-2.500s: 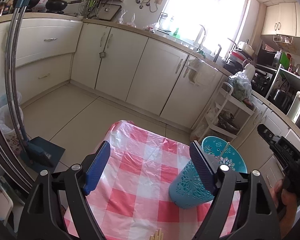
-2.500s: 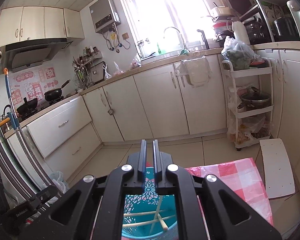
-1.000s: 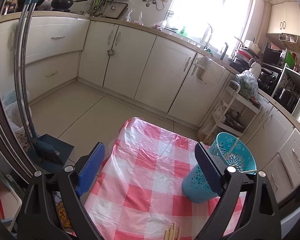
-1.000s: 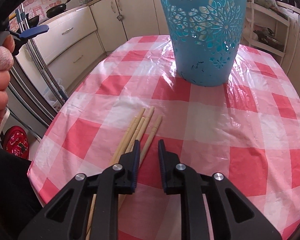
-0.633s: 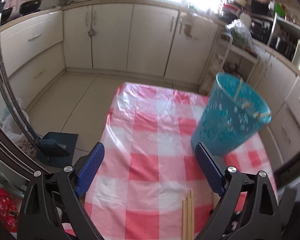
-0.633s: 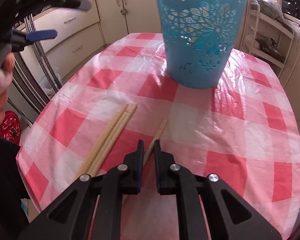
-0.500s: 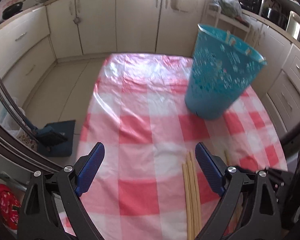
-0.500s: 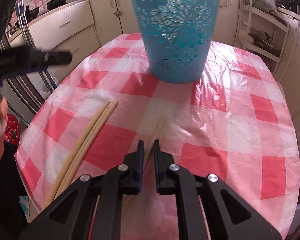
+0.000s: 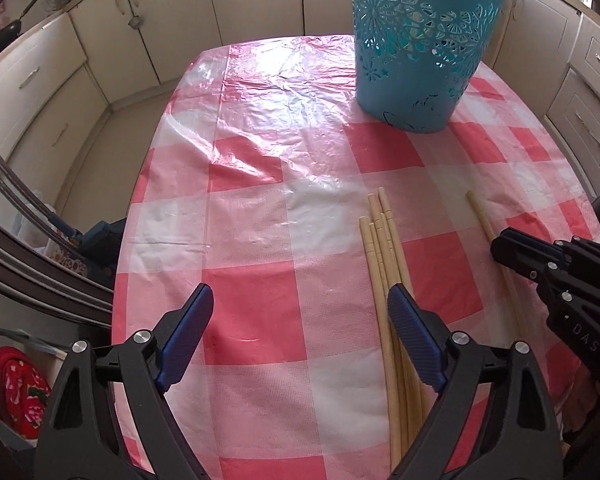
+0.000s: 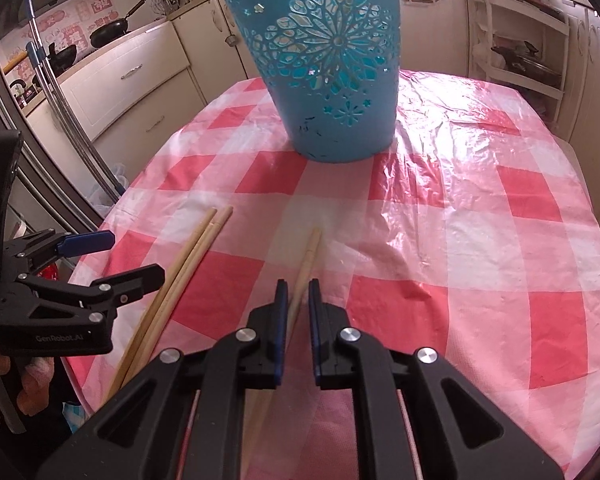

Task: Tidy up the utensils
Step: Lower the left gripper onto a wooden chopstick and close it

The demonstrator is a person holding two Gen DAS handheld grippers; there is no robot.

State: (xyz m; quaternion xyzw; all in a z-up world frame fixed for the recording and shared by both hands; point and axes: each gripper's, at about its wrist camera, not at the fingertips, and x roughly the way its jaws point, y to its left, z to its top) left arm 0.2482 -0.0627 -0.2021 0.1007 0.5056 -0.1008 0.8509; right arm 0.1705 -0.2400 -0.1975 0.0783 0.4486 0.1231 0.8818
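From the left wrist camera, we see our left gripper (image 9: pixel 300 312) held above the tabletop (image 9: pixel 252 320), which wears a pink-and-white checked plastic cloth. Its blue-padded fingers (image 9: pixel 186 330) are spread wide with nothing between them. A bundle of wooden chopsticks (image 9: pixel 384 248) lies lengthwise on the cloth, running under the right-hand finger of this gripper. A little to the right of the bundle, a single chopstick (image 9: pixel 485 218) lies apart, its near part hidden under our right gripper (image 9: pixel 500 246), which comes in from the right edge. At the far end of the tabletop stands a teal basket (image 9: pixel 416 56) with flower cut-outs, upright and well apart from the chopsticks. Cream kitchen cabinets (image 9: pixel 52 92) line the room behind.

From the right wrist camera, we see the right gripper (image 10: pixel 298 296) low over the cloth with its fingers (image 10: pixel 281 308) drawn close on either side of the single chopstick (image 10: pixel 308 256); a narrow gap shows on each side of the stick, so we cannot tell whether they actually pinch it. The chopstick points toward the teal basket (image 10: pixel 332 68), which stands upright further along the tabletop (image 10: pixel 480 264). To the left lies the bundle of chopsticks (image 10: pixel 188 256), angled slightly, with the left gripper (image 10: pixel 100 258) hovering over its near part, fingers apart. A black pan (image 10: pixel 110 32) sits on the counter in the background.
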